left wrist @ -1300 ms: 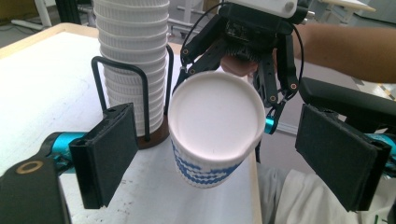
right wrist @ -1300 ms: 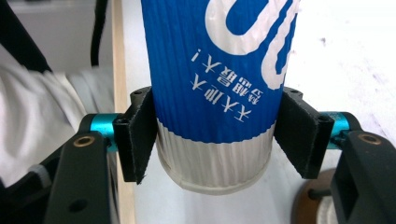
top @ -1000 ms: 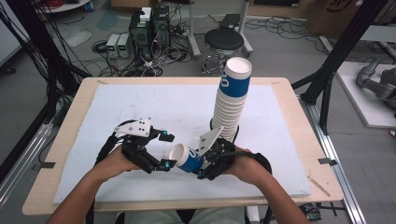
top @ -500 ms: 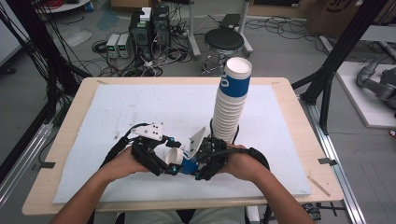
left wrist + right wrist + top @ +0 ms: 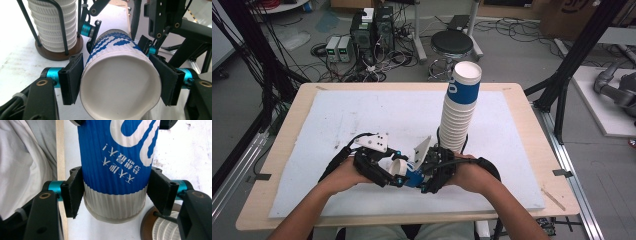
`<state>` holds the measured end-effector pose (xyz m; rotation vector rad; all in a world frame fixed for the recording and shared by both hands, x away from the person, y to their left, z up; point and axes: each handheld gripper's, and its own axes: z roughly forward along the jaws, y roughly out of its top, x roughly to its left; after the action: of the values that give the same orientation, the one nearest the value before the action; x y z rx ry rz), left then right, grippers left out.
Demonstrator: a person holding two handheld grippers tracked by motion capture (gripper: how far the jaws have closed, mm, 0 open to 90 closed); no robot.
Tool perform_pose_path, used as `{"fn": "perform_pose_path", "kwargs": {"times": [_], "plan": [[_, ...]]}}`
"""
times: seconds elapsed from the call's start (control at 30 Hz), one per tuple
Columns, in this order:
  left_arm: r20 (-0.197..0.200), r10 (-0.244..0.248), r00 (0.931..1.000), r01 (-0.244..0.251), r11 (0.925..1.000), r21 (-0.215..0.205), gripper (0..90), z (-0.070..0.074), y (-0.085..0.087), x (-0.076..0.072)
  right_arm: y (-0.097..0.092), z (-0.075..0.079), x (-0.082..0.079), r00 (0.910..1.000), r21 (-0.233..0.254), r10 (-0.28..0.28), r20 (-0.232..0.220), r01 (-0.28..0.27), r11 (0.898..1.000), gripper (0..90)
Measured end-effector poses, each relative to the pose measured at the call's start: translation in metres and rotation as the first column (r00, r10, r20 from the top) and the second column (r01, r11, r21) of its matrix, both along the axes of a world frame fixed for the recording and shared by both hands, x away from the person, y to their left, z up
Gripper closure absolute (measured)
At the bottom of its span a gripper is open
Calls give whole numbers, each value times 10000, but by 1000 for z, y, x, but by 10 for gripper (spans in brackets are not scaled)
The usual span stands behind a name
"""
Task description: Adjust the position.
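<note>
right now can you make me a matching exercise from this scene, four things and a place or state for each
Things:
1. left gripper
2. right gripper
3. stack of cups
4. stool

Places or states:
A. upright in a wire holder on the table
B. clamped near the cup's base
C. on the floor beyond the table
D. at the cup's open rim, its jaws just closing onto it

Pairs: 1-D, 2-B, 3-A, 4-C

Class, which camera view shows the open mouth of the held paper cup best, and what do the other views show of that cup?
The left gripper view: the paper cup faces the lens, showing its round rim and white inside. The right gripper view shows its blue printed side and ribbed base. The high view shows it small, lying between the hands.
</note>
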<state>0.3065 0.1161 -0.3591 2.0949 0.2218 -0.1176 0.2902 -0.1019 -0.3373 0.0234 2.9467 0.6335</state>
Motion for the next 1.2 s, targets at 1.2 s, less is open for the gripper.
{"fn": "perform_pose_path", "kwargs": {"times": [1.2], "plan": [[248,1035,9943,-888,9347,-3442,300,-18,36,1,-82,-10,-6,9840,6394,-1478,-993,1769,7483,205]]}}
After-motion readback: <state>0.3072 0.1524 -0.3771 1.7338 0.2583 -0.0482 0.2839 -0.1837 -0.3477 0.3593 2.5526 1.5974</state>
